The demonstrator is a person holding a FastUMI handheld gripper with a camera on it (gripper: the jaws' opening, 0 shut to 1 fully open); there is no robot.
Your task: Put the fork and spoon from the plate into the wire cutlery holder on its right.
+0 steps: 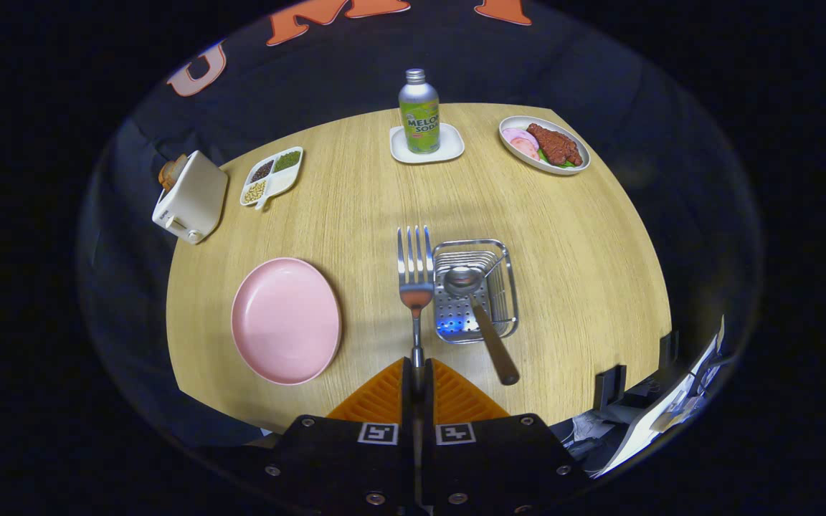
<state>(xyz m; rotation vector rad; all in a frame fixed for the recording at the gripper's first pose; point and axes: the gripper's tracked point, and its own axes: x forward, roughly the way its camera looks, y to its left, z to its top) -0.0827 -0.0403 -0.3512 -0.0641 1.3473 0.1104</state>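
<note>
Steel wire holder (pixel 475 290) mid-table already has the spoon (pixel 476 308) — pink plate (pixel 286 319) bare; tongs (pixel 418 376) clamp the fork (pixel 415 279) handle, tines ahead, just left of the holder.

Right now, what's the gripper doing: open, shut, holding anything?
Gripper: shut on the fork handle, tines pointing ahead beside the cutlery holder.
</note>
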